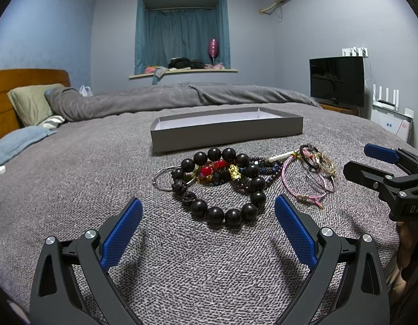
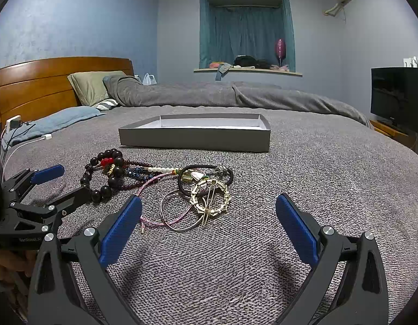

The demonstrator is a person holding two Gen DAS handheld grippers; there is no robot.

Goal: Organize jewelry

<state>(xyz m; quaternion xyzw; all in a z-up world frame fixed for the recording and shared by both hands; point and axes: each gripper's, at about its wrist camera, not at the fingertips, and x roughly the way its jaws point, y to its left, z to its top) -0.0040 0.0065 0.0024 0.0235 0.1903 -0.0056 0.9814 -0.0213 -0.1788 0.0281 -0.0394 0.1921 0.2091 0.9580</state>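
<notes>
Currently both grippers hover low over the grey knitted bed cover, and neither touches or holds anything.

Left wrist view, left to right: the left gripper fills the bottom of the frame with its two blue-padded fingers spread wide. Centred just beyond the gap lies one large black bead bracelet. Inside its loop and along its upper edge rest one red bead cluster, one gold charm and strands of small dark beads. One thin silver bangle lies at the bracelet's left side. To the right lie one pink cord bracelet and a tangle of hair ties and gold pieces, not countable in this view. At the right edge the right gripper enters, fingers apart, tips pointing left toward the tangle.

One shallow grey box, open-topped, sits in the middle of the frame behind the jewelry.

Right wrist view, left to right: the left gripper appears at the left edge, fingers apart, the lower one overlapping the black bead bracelet in the picture; contact cannot be told. Centre-left lie one black hair tie, one gold ring-shaped hair clip and one thin metal hoop. The right gripper frames the bottom, fingers wide apart. The grey box lies in the upper centre.
</notes>
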